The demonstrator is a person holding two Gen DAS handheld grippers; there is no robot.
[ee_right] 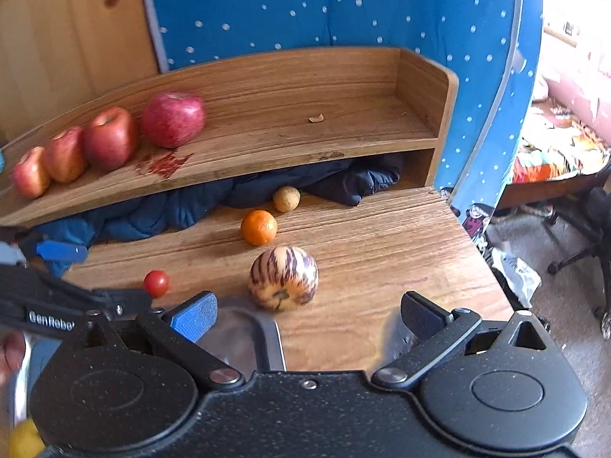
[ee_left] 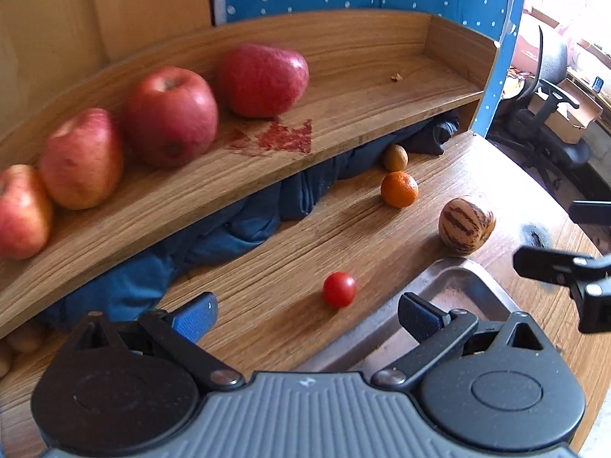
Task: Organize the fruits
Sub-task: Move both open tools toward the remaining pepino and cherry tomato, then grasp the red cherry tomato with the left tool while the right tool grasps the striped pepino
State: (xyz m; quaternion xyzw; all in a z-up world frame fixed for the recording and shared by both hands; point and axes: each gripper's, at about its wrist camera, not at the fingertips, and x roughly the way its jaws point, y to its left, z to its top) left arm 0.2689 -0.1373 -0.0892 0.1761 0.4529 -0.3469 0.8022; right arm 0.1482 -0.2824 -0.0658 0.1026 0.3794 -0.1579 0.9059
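A wood-grain desk [ee_right: 382, 252] carries a raised wooden shelf [ee_right: 290, 129] with a curved back rail. Four smooth red apples sit in a row on the shelf's left part: a deep red apple [ee_right: 173, 118] farthest right, a second apple [ee_right: 110, 139] touching it, then a paler streaked apple [ee_right: 64, 154] and a pink-yellow apple [ee_right: 29, 171] at the left end. A rough red stain [ee_right: 164, 164] marks the shelf board just in front of the deep red one. Crumpled dark blue cloth [ee_right: 183, 210] fills the gap under the shelf.

On the desk, loose fruits lie in a rough line from far to near — a small dull tan fruit [ee_right: 286, 199] against the cloth, a dimpled orange mandarin [ee_right: 259, 227], then a round cream melon with purple stripes [ee_right: 283, 278]. A glossy cherry tomato [ee_right: 156, 283] sits apart to the left. The corner of a brushed metal tray [ee_right: 267, 337] lies nearest, beside the melon.

The left gripper [ee_left: 307, 316] hangs over the desk near the tomato, its blue ribbed pads spread wide with nothing between them. The right gripper [ee_right: 307, 315] is likewise wide open and empty, just short of the melon. White lettering on the left gripper's black arm reads "GenRobo" — the rest is hidden.

Behind stands a blue panel with white dots [ee_right: 343, 11].
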